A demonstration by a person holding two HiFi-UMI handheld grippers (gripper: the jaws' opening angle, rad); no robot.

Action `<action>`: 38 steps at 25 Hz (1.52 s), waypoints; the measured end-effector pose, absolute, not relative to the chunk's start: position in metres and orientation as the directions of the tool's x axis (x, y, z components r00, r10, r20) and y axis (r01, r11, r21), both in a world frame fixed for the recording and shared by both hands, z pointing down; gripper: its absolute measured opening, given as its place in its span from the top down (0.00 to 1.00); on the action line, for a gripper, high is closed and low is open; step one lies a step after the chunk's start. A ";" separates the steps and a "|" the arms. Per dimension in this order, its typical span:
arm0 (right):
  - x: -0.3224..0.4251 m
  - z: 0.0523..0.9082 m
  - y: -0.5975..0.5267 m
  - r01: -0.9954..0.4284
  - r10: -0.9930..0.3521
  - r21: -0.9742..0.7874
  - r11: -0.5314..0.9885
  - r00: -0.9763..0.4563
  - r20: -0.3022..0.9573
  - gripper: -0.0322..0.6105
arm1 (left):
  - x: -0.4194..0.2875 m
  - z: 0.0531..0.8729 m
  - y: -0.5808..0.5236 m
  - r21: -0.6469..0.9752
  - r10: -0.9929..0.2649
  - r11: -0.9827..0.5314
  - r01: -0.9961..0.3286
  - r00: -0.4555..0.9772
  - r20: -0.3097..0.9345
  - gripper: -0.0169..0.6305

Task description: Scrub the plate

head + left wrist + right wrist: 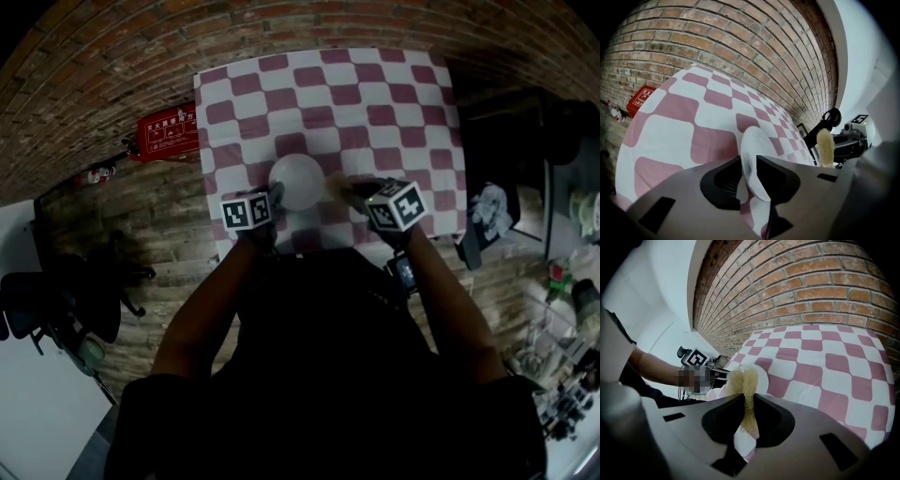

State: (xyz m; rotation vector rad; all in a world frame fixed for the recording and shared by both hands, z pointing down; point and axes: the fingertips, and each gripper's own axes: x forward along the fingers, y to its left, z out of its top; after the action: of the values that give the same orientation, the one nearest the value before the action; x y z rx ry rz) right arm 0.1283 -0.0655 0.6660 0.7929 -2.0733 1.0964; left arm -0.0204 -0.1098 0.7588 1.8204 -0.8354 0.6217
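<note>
A white plate (297,180) rests on the pink-and-white checked tablecloth (375,94), near its front edge. My left gripper (270,202) is at the plate's left rim. In the left gripper view the plate's (757,140) rim stands between the jaws of my left gripper (749,161), which stand slightly apart around it, with a gap showing on the left side. My right gripper (354,193) is shut on a yellowish fibrous scrubber (743,380), held just right of the plate (762,375). The scrubber (825,146) also shows in the left gripper view.
The table's front edge lies right under both grippers. A red box (169,131) sits on the brick floor left of the table. A black chair (56,309) stands at far left, and cluttered shelves (562,356) at right. The left gripper's marker cube (696,358) shows in the right gripper view.
</note>
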 end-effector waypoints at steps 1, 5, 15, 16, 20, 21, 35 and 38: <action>0.130 0.667 -0.066 -0.754 -0.206 -0.465 0.464 -0.602 0.771 0.87 | -0.020 0.760 -0.110 0.558 -0.256 -0.280 -0.781 0.621 0.740 0.82; 0.135 0.669 -0.067 -0.760 -0.214 -0.465 0.454 -0.600 0.771 0.87 | -0.015 0.764 -0.112 0.528 -0.237 -0.328 -0.783 0.609 0.757 0.73; 0.135 0.667 -0.068 -0.755 -0.225 -0.473 0.454 -0.610 0.760 0.87 | -0.017 0.770 -0.116 0.422 -0.228 -0.387 -0.820 0.529 0.818 0.49; 0.135 0.666 -0.068 -0.755 -0.226 -0.472 0.454 -0.611 0.759 0.87 | -0.018 0.770 -0.116 0.415 -0.234 -0.386 -0.824 0.523 0.820 0.48; 0.134 0.664 -0.067 -0.753 -0.230 -0.469 0.461 -0.612 0.757 0.87 | -0.024 0.765 -0.118 0.411 -0.254 -0.370 -0.833 0.516 0.818 0.47; 0.134 0.663 -0.067 -0.754 -0.231 -0.465 0.464 -0.610 0.758 0.87 | -0.025 0.762 -0.119 0.419 -0.263 -0.362 -0.833 0.522 0.811 0.47; 0.117 0.607 -0.065 -0.715 -0.339 -0.374 0.591 -0.641 0.689 0.87 | -0.038 0.628 -0.103 0.484 -0.473 -0.503 -0.716 0.697 0.539 0.96; 0.106 0.595 -0.058 -0.705 -0.357 -0.349 0.618 -0.646 0.675 0.87 | -0.033 0.596 -0.085 0.451 -0.442 -0.619 -0.643 0.760 0.477 0.96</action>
State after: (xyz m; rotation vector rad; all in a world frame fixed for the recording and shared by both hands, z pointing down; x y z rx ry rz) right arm 0.1060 -0.0579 0.5955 0.8323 -2.2850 0.8233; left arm -0.0334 -0.0848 0.5956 2.3367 -0.8093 0.4270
